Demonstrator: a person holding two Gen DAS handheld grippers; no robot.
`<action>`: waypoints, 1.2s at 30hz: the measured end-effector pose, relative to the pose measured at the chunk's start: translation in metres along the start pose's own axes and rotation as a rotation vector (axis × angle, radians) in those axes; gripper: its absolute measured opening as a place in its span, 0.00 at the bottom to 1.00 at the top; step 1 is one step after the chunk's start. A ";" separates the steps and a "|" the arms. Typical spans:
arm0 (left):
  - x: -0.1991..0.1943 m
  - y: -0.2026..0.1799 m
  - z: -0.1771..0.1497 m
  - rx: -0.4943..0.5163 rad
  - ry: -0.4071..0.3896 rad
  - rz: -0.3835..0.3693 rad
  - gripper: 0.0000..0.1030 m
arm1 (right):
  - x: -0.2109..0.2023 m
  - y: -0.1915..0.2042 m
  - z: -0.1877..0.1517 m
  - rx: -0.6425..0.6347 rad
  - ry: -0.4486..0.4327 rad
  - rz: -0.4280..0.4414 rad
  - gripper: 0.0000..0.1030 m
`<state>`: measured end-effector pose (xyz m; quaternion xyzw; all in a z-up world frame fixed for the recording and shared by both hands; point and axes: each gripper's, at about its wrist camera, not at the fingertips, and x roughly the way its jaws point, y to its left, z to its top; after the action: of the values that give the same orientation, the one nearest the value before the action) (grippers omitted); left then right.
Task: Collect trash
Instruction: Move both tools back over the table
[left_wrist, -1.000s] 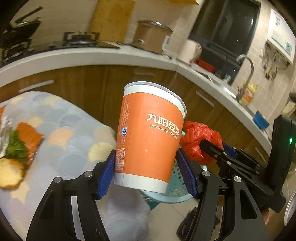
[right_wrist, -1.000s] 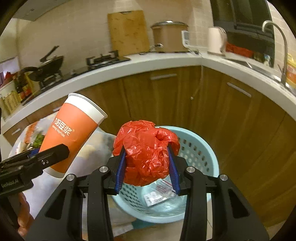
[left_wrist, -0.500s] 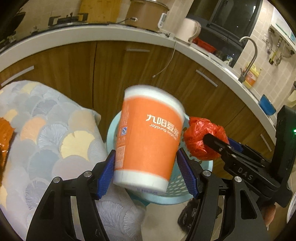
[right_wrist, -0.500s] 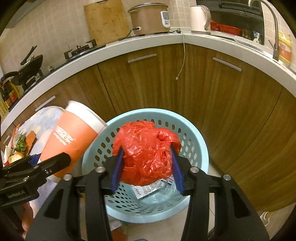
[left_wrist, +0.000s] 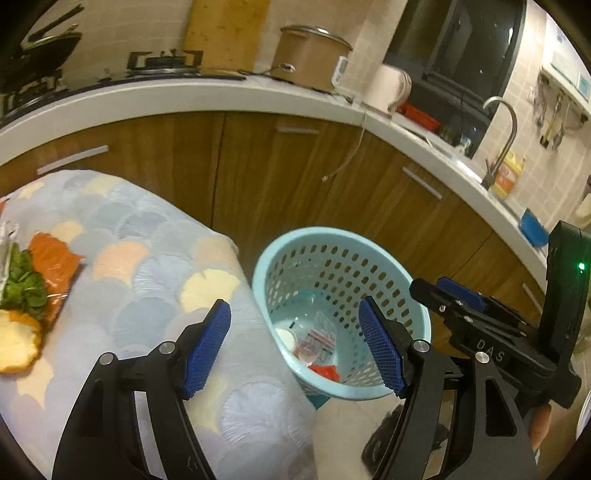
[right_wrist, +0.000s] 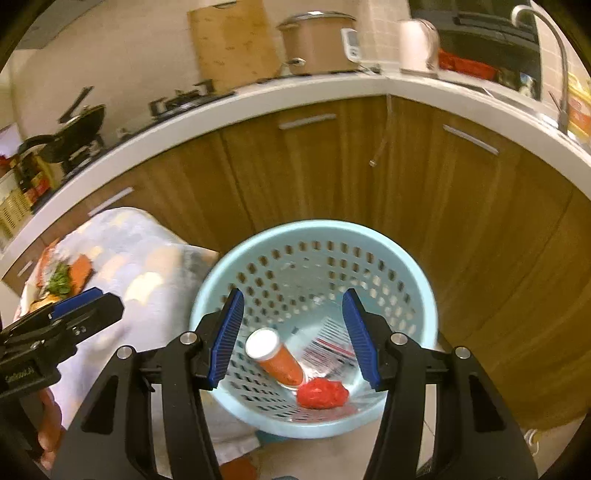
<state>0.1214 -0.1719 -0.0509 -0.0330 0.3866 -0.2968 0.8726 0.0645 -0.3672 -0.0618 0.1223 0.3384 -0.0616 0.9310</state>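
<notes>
A light blue perforated basket (right_wrist: 369, 240) (left_wrist: 391, 258) stands on the floor beside the table. Inside it lie an orange paper cup (right_wrist: 277, 360) on its side, a crumpled red plastic bag (right_wrist: 321, 393) (left_wrist: 327, 371) and a clear printed wrapper (right_wrist: 328, 343) (left_wrist: 317, 341). My right gripper (right_wrist: 293, 338) is open and empty above the basket. My left gripper (left_wrist: 295, 345) is open and empty over the basket's left rim and the table edge. The right gripper (left_wrist: 480, 325) also shows in the left wrist view.
A table with a pastel scallop-pattern cloth (left_wrist: 129, 240) stands left of the basket, with orange wrappers, greens and a bread slice (left_wrist: 22, 295) on it. Brown cabinets (right_wrist: 332, 166) under a white counter curve behind. A dark object lies on the floor (left_wrist: 384, 439).
Both grippers have opened. The orange cup has dropped from the left gripper and the red bag from the right gripper; both now lie in the basket.
</notes>
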 end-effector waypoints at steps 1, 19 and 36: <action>-0.005 0.003 0.000 -0.003 -0.011 0.004 0.68 | -0.002 0.006 0.000 -0.012 -0.006 0.009 0.51; -0.132 0.102 -0.019 -0.185 -0.220 0.183 0.67 | -0.016 0.158 -0.008 -0.222 -0.060 0.228 0.50; -0.206 0.204 -0.072 -0.310 -0.205 0.483 0.69 | -0.023 0.286 -0.020 -0.362 -0.048 0.369 0.50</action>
<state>0.0636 0.1198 -0.0254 -0.1027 0.3339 -0.0133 0.9369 0.0912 -0.0859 -0.0091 0.0120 0.2936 0.1677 0.9410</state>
